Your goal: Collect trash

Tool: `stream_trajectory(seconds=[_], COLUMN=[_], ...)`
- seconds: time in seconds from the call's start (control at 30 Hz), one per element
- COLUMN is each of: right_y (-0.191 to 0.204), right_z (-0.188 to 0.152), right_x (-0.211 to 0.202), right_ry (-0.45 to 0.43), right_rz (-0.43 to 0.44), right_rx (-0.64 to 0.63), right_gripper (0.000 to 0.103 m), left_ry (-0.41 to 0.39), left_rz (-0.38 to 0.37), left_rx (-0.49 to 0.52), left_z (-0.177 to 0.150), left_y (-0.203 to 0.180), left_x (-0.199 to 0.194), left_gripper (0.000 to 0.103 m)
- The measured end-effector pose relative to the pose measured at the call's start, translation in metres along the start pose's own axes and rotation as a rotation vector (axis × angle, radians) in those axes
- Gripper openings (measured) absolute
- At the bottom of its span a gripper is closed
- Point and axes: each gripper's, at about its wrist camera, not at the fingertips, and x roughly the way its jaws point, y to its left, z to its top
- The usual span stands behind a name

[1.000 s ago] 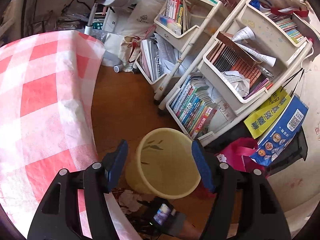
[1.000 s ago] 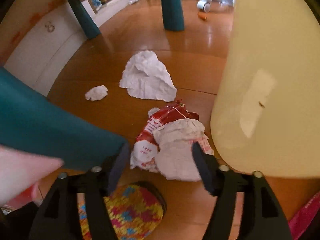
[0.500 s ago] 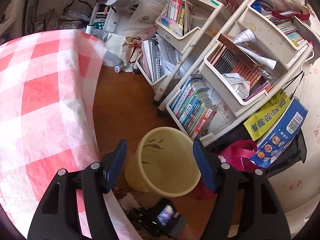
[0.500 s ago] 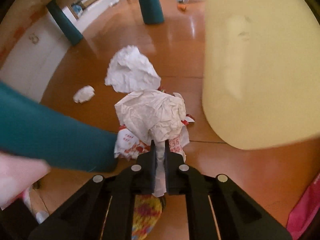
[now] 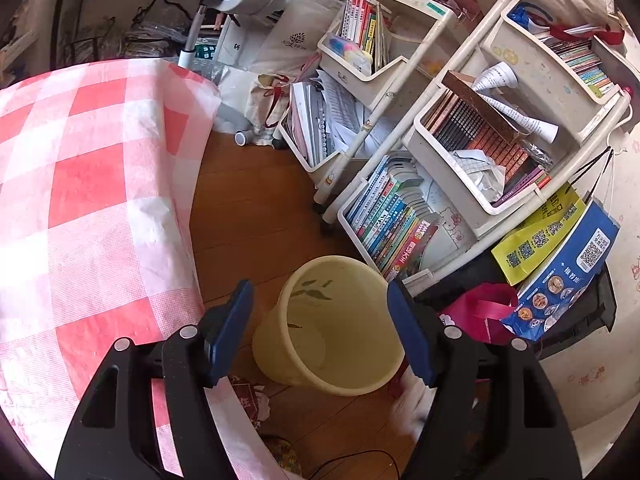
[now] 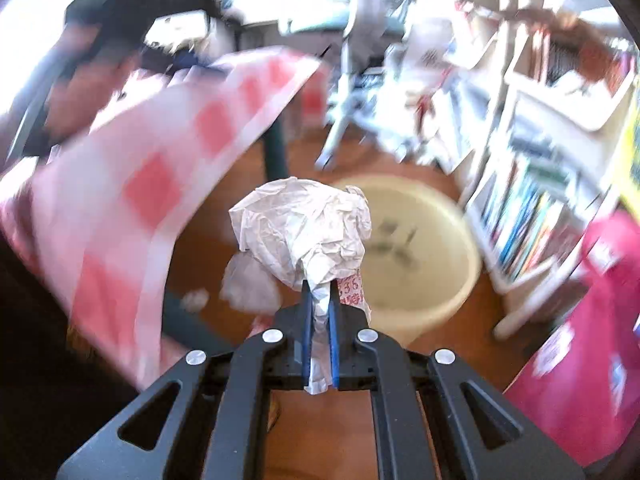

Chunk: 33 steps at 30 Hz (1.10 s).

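- The right gripper is clenched on crumpled white paper, mid-frame, before the yellow bin
- The left gripper hangs released, jaws apart, above the bin at lower centre

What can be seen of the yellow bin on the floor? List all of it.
The yellow bin is a round, pale yellow pail that looks like plastic, with a rolled rim and smooth walls. It stands upright and open on the wooden floor, between the checked tablecloth and the white book cart. A few dark leaf-shaped marks show on its inner wall; whether they are print or debris is unclear. Its visible bottom looks bare. Nothing grips it.
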Motion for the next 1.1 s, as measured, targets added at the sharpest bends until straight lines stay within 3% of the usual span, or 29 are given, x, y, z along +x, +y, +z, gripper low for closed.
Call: stream_trajectory(seconds=[0.1, 0.17, 0.2, 0.27, 0.37, 0.5, 0.67, 0.73, 0.87, 0.97, 1.1], right_y=[-0.022, -0.034, -0.036, -0.027, -0.004, 0.042, 0.061, 0.070, 0.099, 0.114, 0.105], right_z=[0.027, 0.036, 0.036, 0.034, 0.011, -0.056, -0.120, -0.133, -0.155, -0.169, -0.166], right_x=[0.022, 0.041, 0.042, 0.044, 0.033, 0.063, 0.151, 0.181, 0.222, 0.243, 0.247], right_ry=[-0.012, -0.013, -0.015, -0.042, -0.083, 0.109, 0.322, 0.367, 0.349, 0.293, 0.278], right_rz=[-0.046, -0.091, -0.101, -0.100, -0.001, 0.128, 0.192, 0.198, 0.177, 0.210, 0.266], right_rx=[0.033, 0.049, 0.047, 0.024, -0.060, -0.229, -0.364, -0.425, -0.639, -0.781, -0.757], right_gripper=[0.013, 0.044, 0.049, 0.050, 0.051, 0.051, 0.052, 0.056, 0.075, 0.079, 0.079], left_ry=[-0.002, -0.001, 0.000, 0.003, 0.006, 0.005, 0.005, 0.006, 0.011, 0.012, 0.014], left_rz=[-0.004, -0.008, -0.011, -0.017, -0.028, -0.034, -0.035, -0.034, -0.036, -0.035, -0.037], left_rx=[-0.006, -0.009, -0.011, -0.014, -0.022, -0.021, -0.016, -0.017, -0.015, -0.014, -0.013], left_z=[0.000, 0.000, 0.000, 0.000, 0.001, 0.001, 0.001, 0.001, 0.001, 0.001, 0.001], left_y=[0.001, 0.002, 0.003, 0.003, 0.005, 0.005, 0.003, 0.003, 0.003, 0.003, 0.003], left_x=[0.000, 0.000, 0.000, 0.000, 0.000, -0.001, -0.001, -0.001, -0.001, -0.001, 0.000], left_gripper=[0.067, 0.067, 0.067, 0.067, 0.067, 0.068, 0.069, 0.069, 0.069, 0.070, 0.070])
